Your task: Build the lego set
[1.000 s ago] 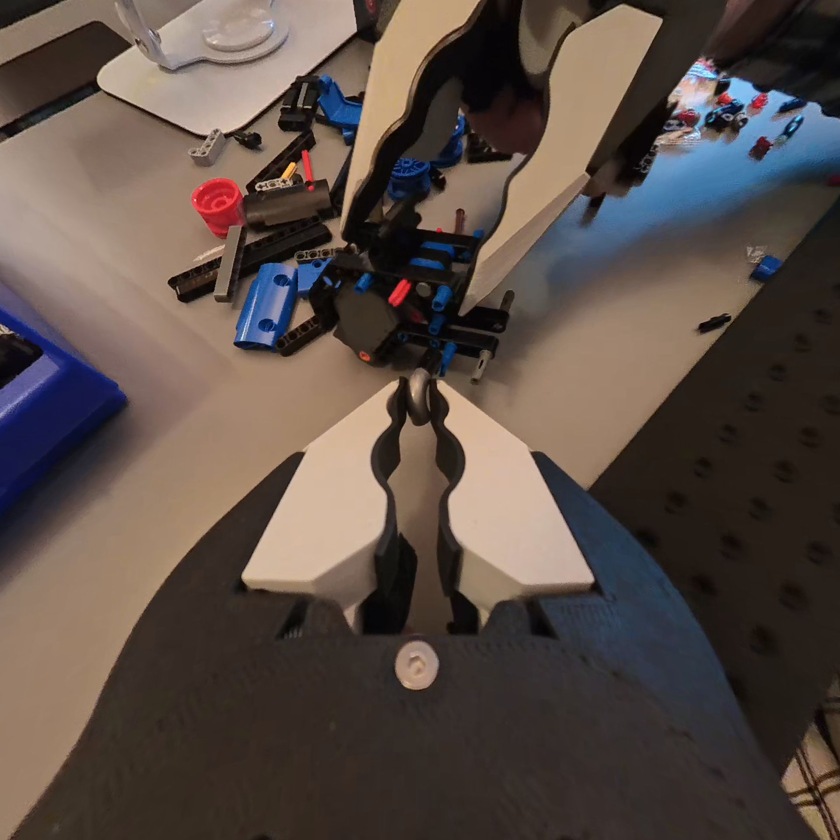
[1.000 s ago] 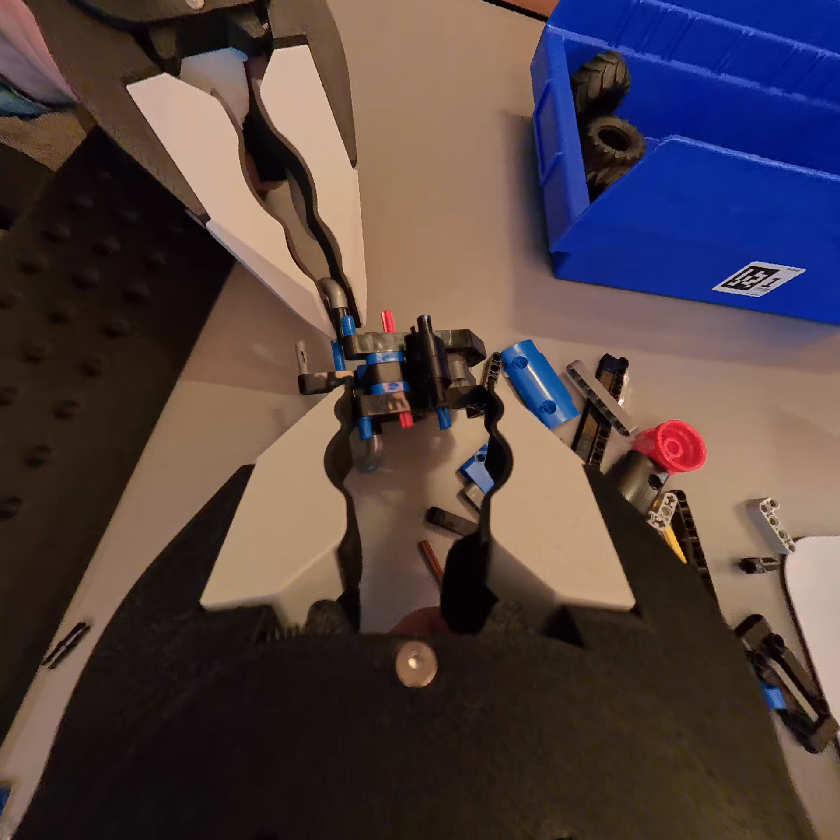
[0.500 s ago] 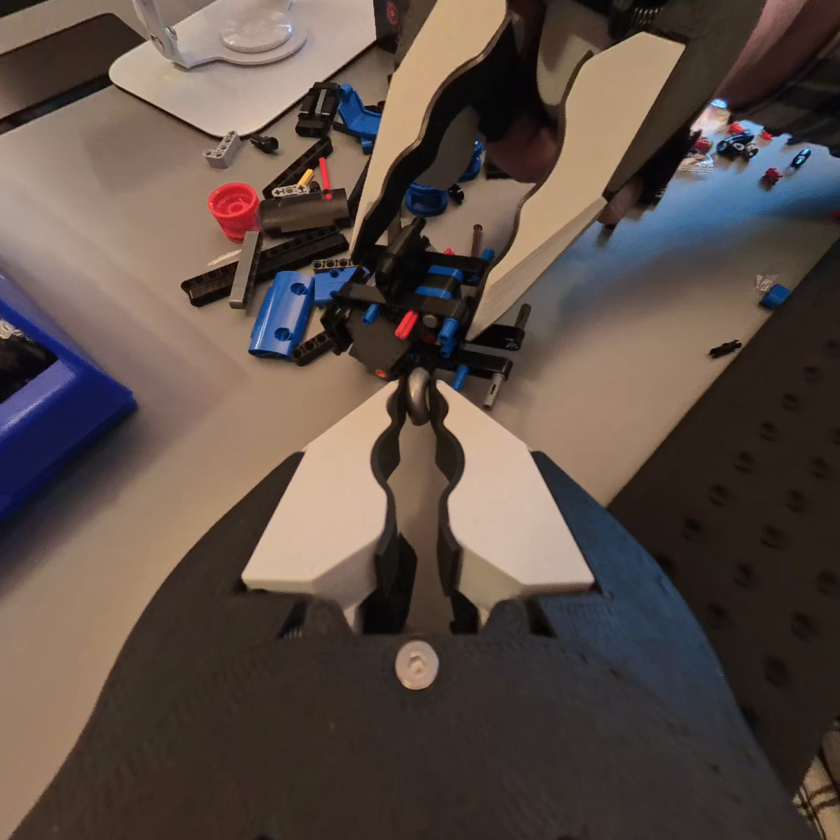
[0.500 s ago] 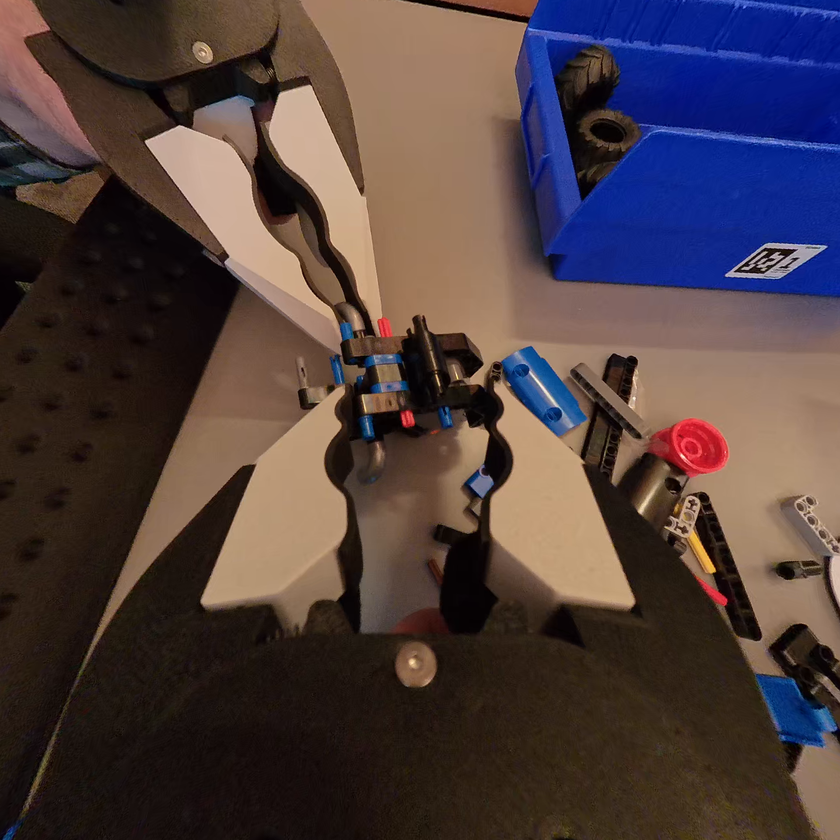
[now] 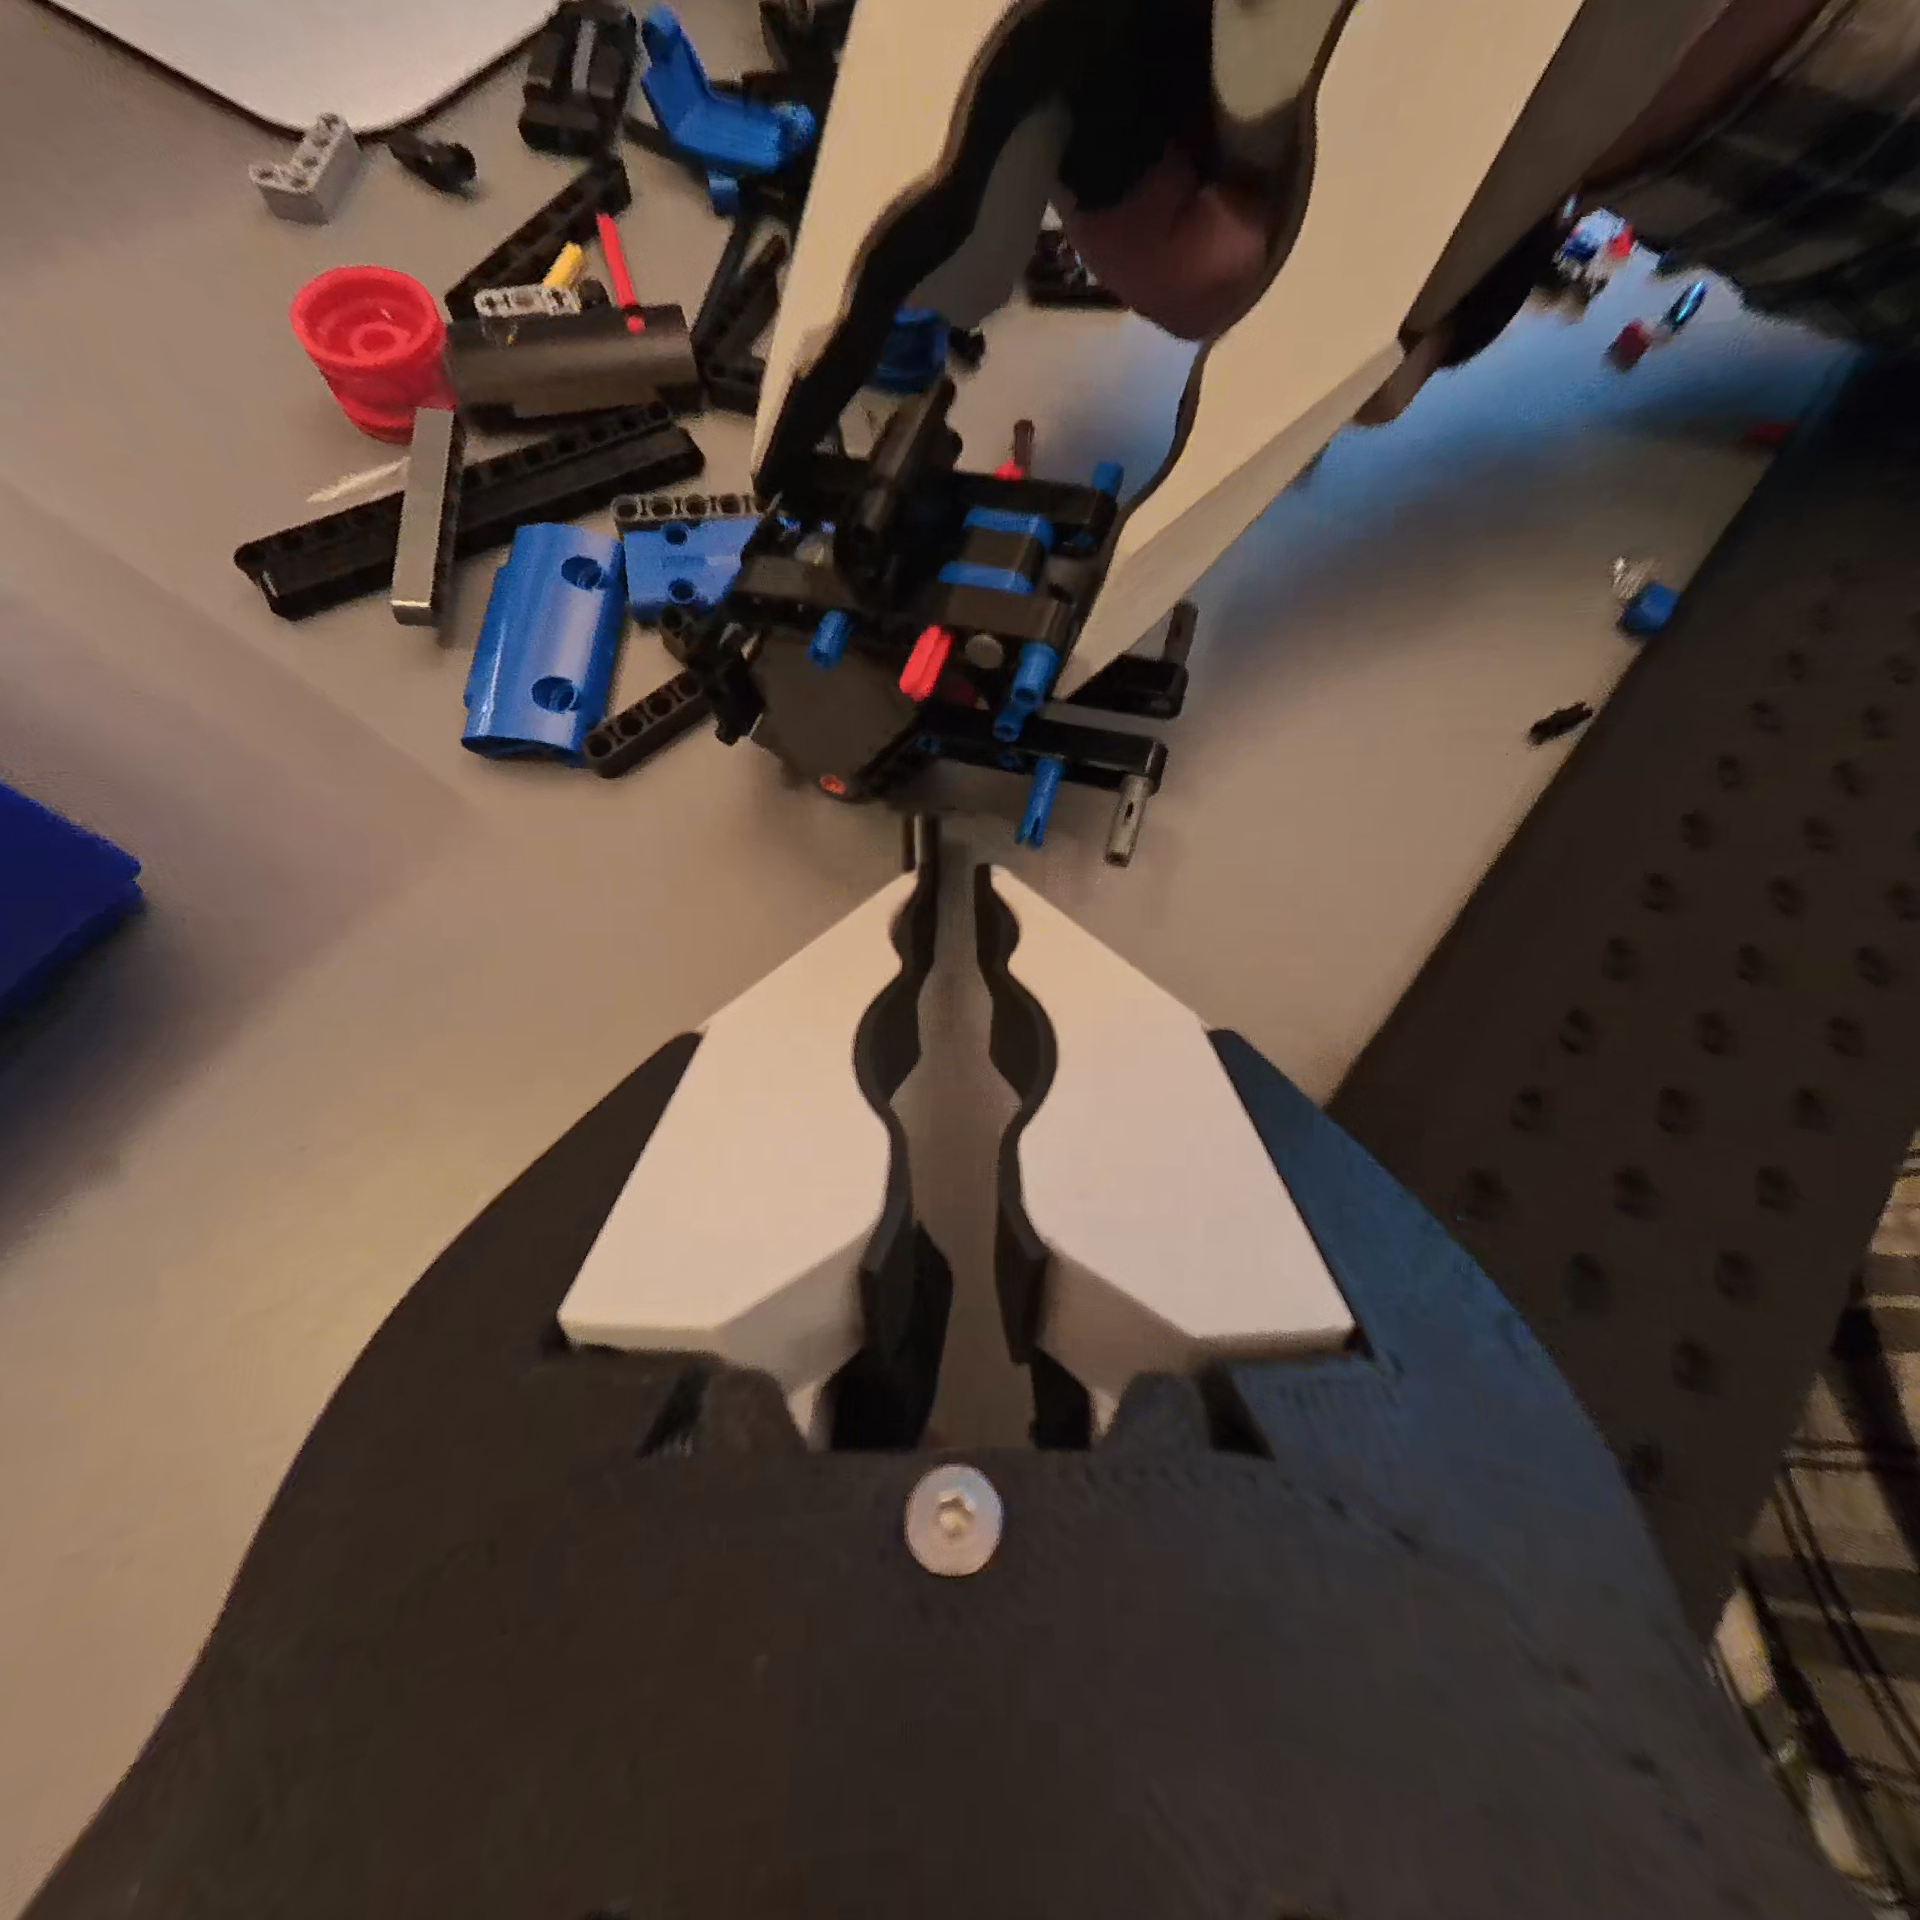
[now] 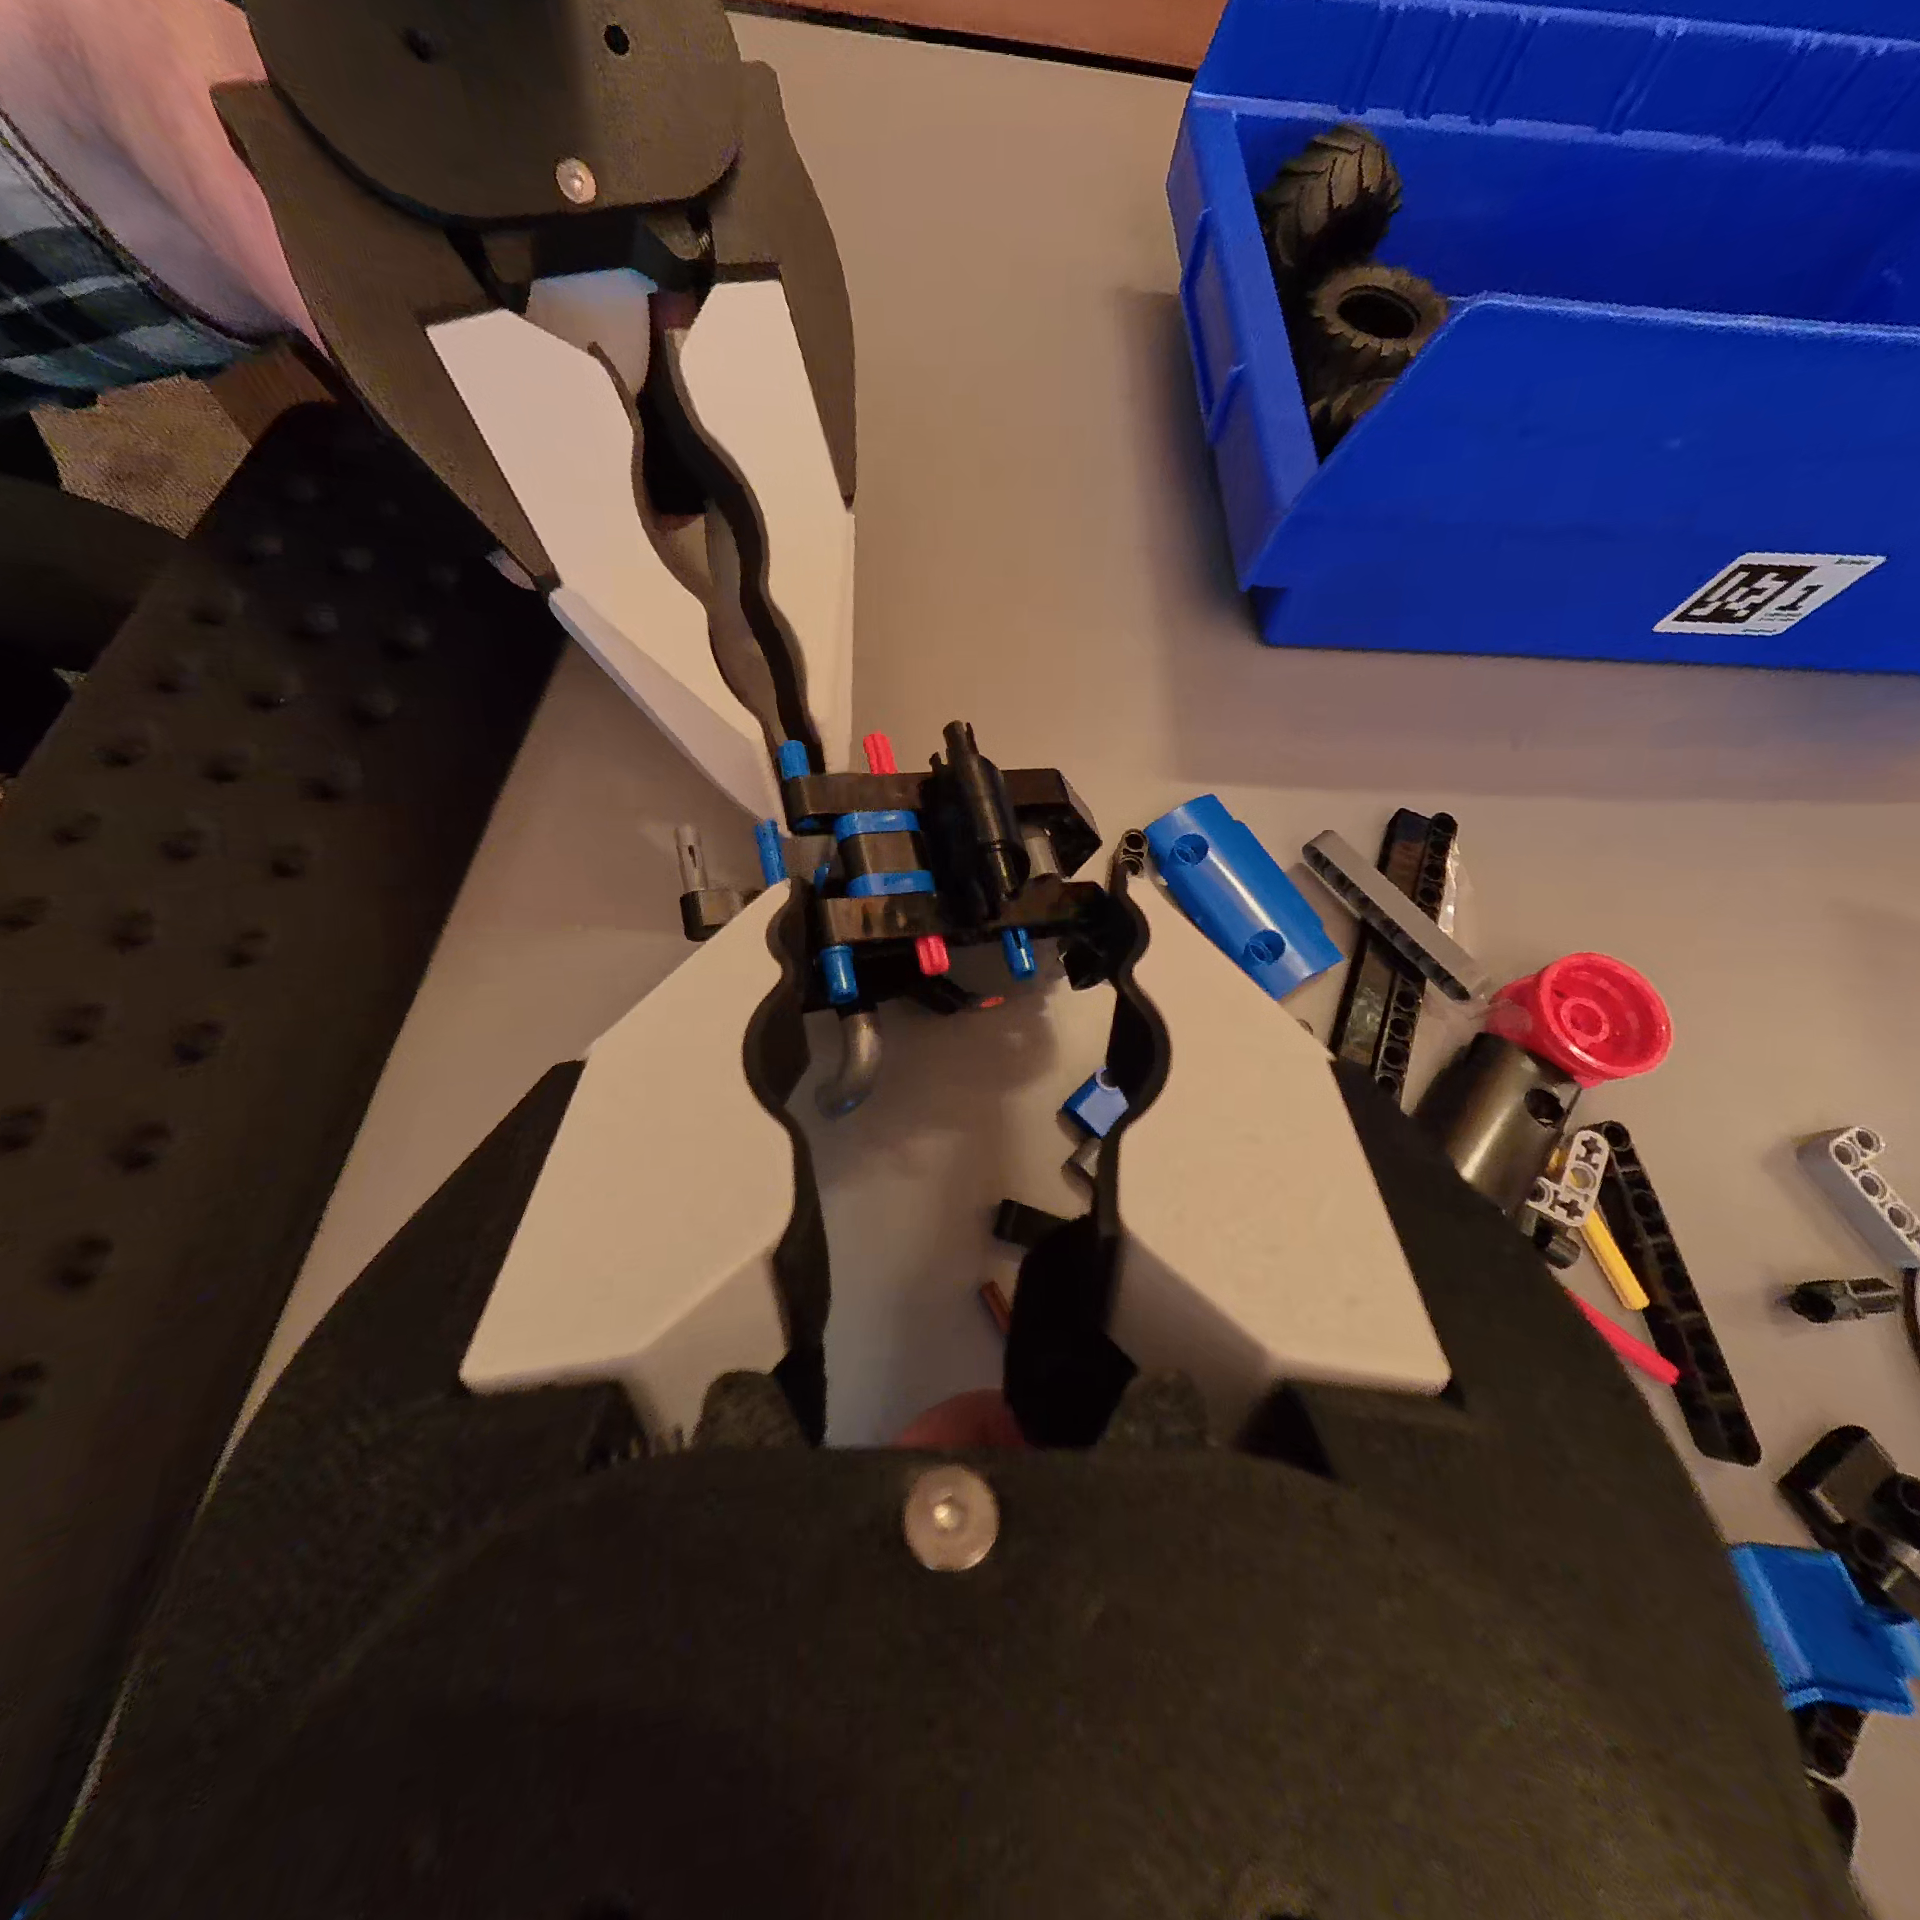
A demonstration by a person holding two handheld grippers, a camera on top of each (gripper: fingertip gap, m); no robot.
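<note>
**Two grippers meet at the lego build**

The black-and-blue build sits on the grey table, beside a spread of loose parts. The right gripper clasps it, fingers spread wide around its sides. The left gripper is nearly closed, tips right against the build's near edge; whether it pinches anything I cannot tell. A blue panel, red wheel and blue bin of tyres lie beyond.
</note>
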